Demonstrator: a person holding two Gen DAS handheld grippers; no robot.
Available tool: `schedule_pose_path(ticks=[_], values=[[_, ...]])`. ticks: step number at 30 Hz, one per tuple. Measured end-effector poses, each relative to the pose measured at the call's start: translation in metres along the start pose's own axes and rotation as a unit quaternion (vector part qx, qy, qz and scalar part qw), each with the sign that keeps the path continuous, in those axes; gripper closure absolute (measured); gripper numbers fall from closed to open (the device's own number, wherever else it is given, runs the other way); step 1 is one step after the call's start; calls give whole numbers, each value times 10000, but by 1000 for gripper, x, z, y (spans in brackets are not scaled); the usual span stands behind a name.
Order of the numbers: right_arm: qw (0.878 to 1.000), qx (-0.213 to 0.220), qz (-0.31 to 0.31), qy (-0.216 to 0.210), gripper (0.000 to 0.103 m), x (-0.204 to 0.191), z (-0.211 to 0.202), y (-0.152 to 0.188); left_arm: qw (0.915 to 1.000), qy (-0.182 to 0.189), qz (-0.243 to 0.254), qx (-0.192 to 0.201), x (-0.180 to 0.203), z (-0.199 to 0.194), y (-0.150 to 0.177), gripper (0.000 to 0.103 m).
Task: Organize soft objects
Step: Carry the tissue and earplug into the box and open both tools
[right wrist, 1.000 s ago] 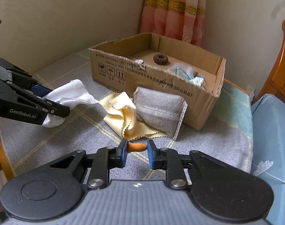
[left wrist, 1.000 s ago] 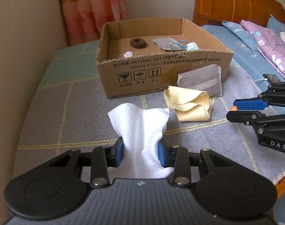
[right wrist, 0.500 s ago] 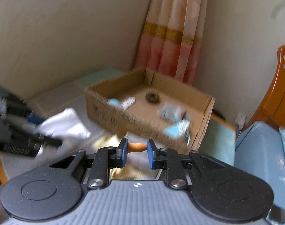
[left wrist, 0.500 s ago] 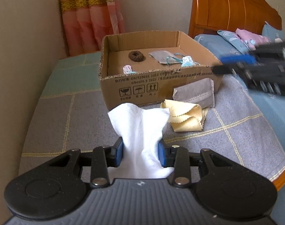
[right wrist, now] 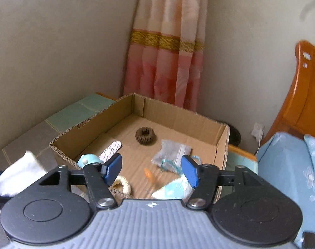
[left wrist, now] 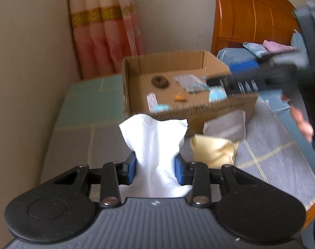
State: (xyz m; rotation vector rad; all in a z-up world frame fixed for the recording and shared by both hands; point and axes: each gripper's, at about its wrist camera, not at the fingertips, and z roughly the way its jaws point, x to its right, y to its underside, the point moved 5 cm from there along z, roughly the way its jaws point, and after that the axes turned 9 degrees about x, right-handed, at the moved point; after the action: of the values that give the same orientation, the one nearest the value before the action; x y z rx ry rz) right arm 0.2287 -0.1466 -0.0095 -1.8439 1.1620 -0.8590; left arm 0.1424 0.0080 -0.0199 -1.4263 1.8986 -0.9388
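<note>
The left claw (left wrist: 155,169) is clamped on a white tissue (left wrist: 155,143), whose crumpled top fans out above the blue pads; it hangs over the near part of a desk (left wrist: 74,145) covered by a grey and green checked cloth.

The right claw (right wrist: 152,171) is above the near edge of an open cardboard box (right wrist: 178,114), and its jaws are opening with nothing pressed between them. Below the gap, a small orange piece (right wrist: 149,174) shows blurred over the box floor, clear of both pads; whether it has landed I cannot tell. In the left wrist view the same orange piece (left wrist: 179,97) shows in the middle of the box (left wrist: 209,112).

Inside the box lie a dark brown hair scrunchie (right wrist: 145,136) toward the far side, a grey pouch (right wrist: 172,152) right of it with a teal cord (right wrist: 167,165) just beside, a white patterned strip (right wrist: 111,149) at the left, a round light-blue object (right wrist: 89,159) near the left corner, a cream scrunchie (right wrist: 122,184) by the near wall, and a pale blue folded piece (right wrist: 174,188) at the near right.

Outside the box, against its near wall on the cloth, lie a grey cloth (left wrist: 225,124) and, nearer, a folded yellow cloth (left wrist: 213,149). A hand (left wrist: 302,120) holds the right device at the right edge. Behind stand a pink striped curtain (right wrist: 165,51) and a wooden headboard (left wrist: 250,20).
</note>
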Motion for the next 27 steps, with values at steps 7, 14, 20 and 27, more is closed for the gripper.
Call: schedule_pose_path(ticks=[7,14,20,27], values=[[9994,42,246,224,18,-3,-29,20,9992,159,316,192,5,22,-48,67],[9985,202,432,268,16,-2,-55,28,9965,616,564,82,34,62,-101,67],[9975,258,599,280,15,8,-62,34,9948,845,487,-299,61,117,-142,67],[9950,264,879,382,15,26,-67,43,9954,619,444,-582,91,177,-156,64]])
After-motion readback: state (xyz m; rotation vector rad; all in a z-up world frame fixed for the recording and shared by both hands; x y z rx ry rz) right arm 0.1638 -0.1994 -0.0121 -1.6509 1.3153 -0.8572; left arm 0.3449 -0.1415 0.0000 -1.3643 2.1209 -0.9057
